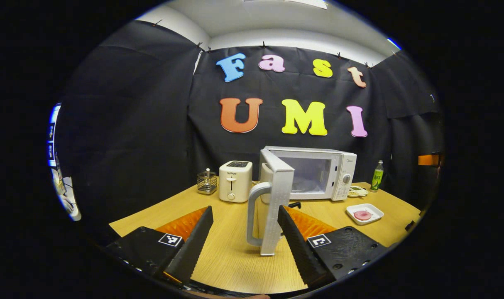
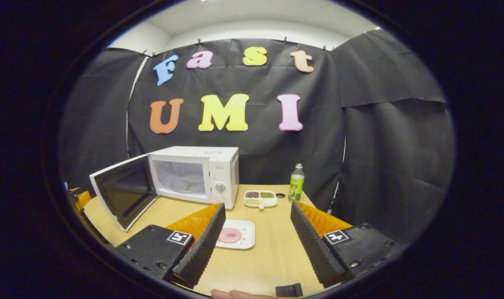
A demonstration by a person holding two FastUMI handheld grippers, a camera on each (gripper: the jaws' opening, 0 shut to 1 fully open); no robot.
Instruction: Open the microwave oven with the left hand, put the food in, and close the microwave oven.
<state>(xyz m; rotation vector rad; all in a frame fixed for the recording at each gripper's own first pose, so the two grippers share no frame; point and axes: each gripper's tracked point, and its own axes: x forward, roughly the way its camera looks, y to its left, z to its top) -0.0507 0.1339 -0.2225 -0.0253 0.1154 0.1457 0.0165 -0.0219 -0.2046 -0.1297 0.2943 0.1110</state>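
The white microwave [image 1: 318,174] stands at the back of the wooden table with its door [image 1: 277,199] swung wide open toward me. The door's curved handle [image 1: 254,216] shows between the fingers of my open left gripper [image 1: 244,207]; I cannot tell whether it touches them. In the right gripper view the microwave [image 2: 212,170] has its cavity open and the door [image 2: 123,193] hangs out to the left. A pink round piece of food [image 2: 229,235] lies on a white plate [image 2: 248,238] just past my open right gripper [image 2: 257,205], beside its left finger. The same plate [image 1: 374,212] sits right of the microwave.
A white toaster [image 1: 234,180] and a small wire-caged jar [image 1: 206,182] stand left of the microwave. A green bottle [image 2: 296,182] and a divided dish of grains [image 2: 260,198] sit at the back right. A fingertip [image 2: 235,294] shows at the bottom edge.
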